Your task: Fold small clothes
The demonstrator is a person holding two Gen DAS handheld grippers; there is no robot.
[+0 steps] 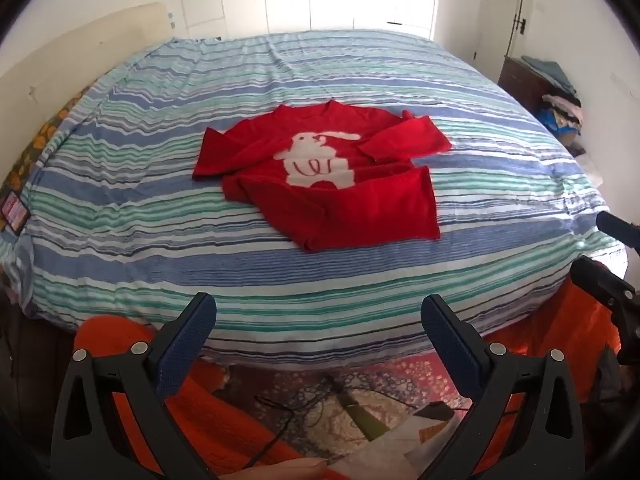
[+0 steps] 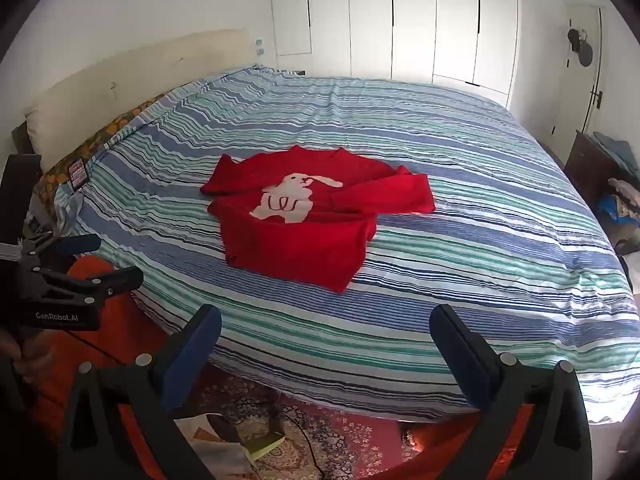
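Both our left gripper [image 1: 318, 334] and right gripper [image 2: 326, 344] gape empty; we'd pinch the soft, limp red knitted rabbit sweater [image 1: 320, 172] by a sleeve cuff

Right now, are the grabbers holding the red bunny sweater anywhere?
No. The left gripper and right gripper are both open and empty. The red sweater lies untouched on the bed.

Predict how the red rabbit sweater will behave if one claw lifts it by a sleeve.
Likely floppy: the red rabbit sweater lies limp, its hem already folded over and creased. It would probably drape and unfold rather than hold shape. Dragging may bunch it, and the wrinkly striped duvet with it.
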